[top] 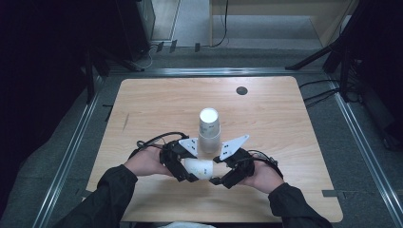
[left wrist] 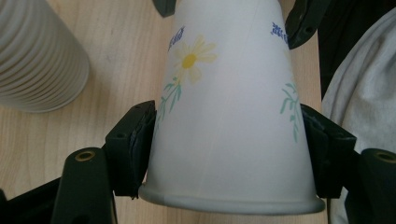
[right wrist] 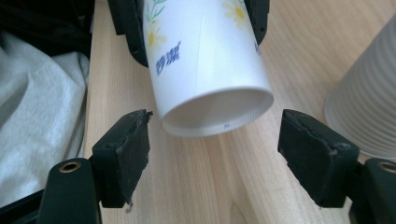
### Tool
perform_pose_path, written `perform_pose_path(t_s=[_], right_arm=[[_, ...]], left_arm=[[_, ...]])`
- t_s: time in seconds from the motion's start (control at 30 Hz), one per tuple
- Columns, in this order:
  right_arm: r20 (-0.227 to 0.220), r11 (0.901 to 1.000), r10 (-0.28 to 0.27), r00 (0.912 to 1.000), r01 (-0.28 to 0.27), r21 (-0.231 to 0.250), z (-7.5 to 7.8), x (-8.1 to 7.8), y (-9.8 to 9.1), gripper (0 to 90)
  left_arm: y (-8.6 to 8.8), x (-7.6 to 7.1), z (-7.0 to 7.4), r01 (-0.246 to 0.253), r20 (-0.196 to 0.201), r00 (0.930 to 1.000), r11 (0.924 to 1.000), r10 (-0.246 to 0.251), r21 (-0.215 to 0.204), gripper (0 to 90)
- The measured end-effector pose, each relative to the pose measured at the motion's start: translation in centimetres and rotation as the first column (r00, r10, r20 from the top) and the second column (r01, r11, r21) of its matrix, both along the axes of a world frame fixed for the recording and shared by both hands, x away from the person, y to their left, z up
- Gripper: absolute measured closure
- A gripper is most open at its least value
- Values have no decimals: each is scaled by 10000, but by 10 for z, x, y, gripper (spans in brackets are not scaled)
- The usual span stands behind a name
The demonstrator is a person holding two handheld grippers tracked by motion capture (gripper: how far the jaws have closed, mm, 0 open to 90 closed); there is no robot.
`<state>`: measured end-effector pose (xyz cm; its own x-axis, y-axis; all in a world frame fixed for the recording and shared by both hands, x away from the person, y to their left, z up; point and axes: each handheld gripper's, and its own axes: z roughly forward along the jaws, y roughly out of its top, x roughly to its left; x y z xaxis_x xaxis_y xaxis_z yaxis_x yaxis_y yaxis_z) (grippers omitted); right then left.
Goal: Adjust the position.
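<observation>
Item: white paper cup with printed yellow daisies, green stems and blue lettering (left wrist: 229, 121). Single, empty, undamaged. Pose: on its side, held level just above the worktop (top: 152, 104), near the front edge; rolled rim toward the left hand-held gripper (top: 183, 164), recessed base facing the right. Gripped at its wide end.

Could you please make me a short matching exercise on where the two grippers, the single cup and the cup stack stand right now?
Things:
1. left gripper
2. right gripper
3. cup
4. cup stack

States:
A. upside down on the table, beyond the hands
B. jaws open, either side of the cup's base
C. lying level between the two grippers
D. jaws shut on the cup near its rim

Pairs: 1-D, 2-B, 3-C, 4-A
</observation>
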<state>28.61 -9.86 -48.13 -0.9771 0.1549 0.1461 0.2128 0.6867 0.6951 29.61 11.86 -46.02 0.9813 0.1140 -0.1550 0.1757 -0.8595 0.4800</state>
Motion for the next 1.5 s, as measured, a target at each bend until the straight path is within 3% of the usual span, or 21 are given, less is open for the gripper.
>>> perform_pose_path(t_s=[0.27, 0.83, 0.97, 1.1, 1.23, 1.5], right_arm=[[-158, 9982, 564, 9983, -567, -215, -10, -1, 11, 274], [5, 9932, 1095, 9940, -1094, -401, -12, -5, 20, 354], [107, 9936, 1058, 9943, -1053, -396, -11, -5, 20, 353], [220, 9946, 997, 9948, -991, -298, -6, -4, 17, 352], [311, 9959, 885, 9956, -879, -225, -2, -1, 12, 351], [394, 9970, 664, 9970, -679, 366, 9, 4, 4, 352]], left_arm=[[-11, -6, -6, 392, 15, 9992, 9974, -394, 611, 291], [-13, -7, -10, 473, -152, 9988, 9971, -465, 592, 284], [-11, -6, -10, 463, 23, 9989, 9984, -464, 327, 253], [-8, -4, -7, 75, 143, 9999, 9999, -76, 69, 163], [-1, -2, -2, -187, 198, 9996, 9992, 194, -357, 127], [19, 3, 8, -861, 45, 9961, 9854, 877, -1468, 121]])
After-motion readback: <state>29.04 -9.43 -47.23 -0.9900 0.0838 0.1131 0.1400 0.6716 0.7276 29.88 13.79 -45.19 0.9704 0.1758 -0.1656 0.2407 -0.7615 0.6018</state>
